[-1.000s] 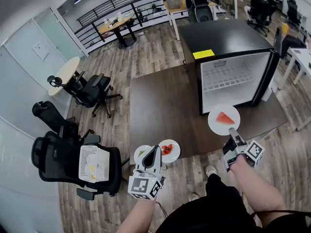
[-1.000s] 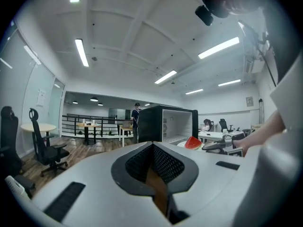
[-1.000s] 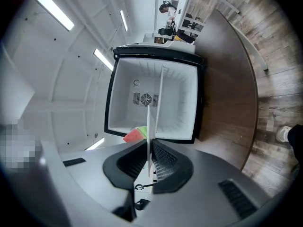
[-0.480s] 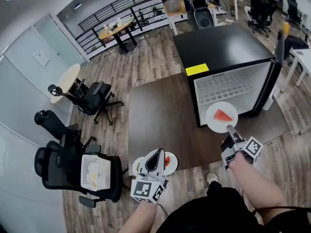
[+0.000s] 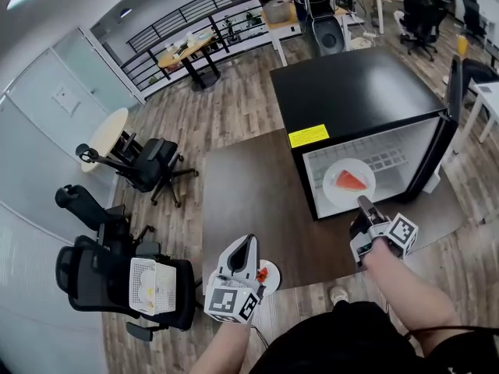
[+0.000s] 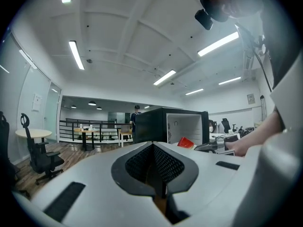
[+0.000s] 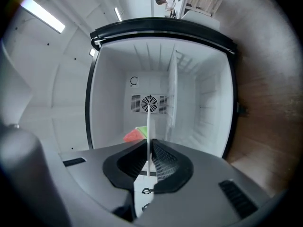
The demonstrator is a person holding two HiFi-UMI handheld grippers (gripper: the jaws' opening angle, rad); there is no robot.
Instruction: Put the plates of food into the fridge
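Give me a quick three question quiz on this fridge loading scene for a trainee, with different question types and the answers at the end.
1. True or false: the right gripper is clamped on the rim of the round white plate carrying a red watermelon slice.
2. The door of the black mini fridge is: A) open, B) shut, C) half covered by a cloth.
3. Fill in: the second white plate of red food, by the shut left gripper, sits at the edge of the dark brown ____.

Key: 1 true; 2 A; 3 table.
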